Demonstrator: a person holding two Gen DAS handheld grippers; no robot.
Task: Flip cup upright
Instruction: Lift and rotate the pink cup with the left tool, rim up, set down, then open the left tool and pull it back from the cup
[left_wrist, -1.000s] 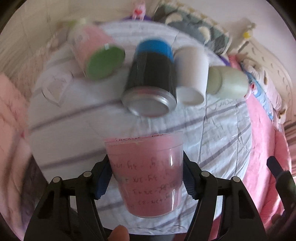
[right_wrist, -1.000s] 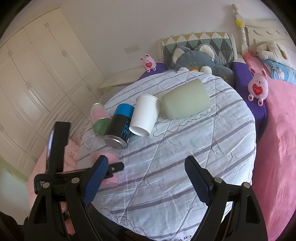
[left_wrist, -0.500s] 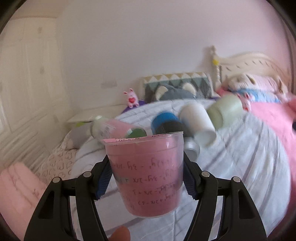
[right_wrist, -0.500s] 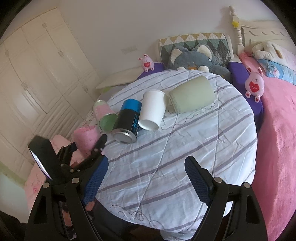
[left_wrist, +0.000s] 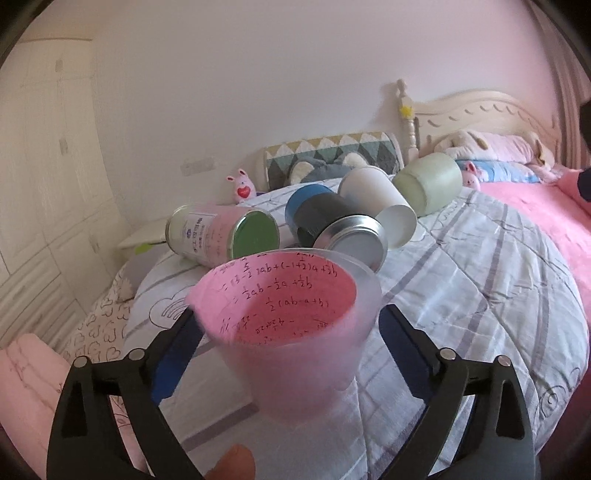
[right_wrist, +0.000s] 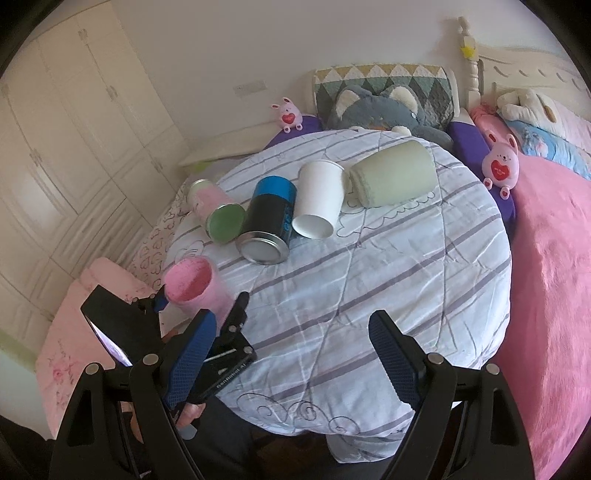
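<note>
My left gripper (left_wrist: 288, 354) is shut on a clear plastic cup lined with pink paper (left_wrist: 291, 332). The cup's mouth faces up and tilts slightly away from me, above the near left edge of the round table (left_wrist: 480, 295). The right wrist view shows the same cup (right_wrist: 192, 284) in the left gripper (right_wrist: 199, 299) at the table's left edge. My right gripper (right_wrist: 291, 354) is open and empty, above the table's near edge.
Lying on their sides across the table's far half: a pink can with a green lid (right_wrist: 218, 210), a black and blue can (right_wrist: 267, 225), a white paper cup (right_wrist: 317, 199) and a pale green cup (right_wrist: 391, 173). A pink bed (right_wrist: 546, 258) borders the right.
The left gripper has turned the pink cup over, from mouth down to mouth up, and the camera has swung from looking down at the table to looking across it. The right gripper has hardly moved.
</note>
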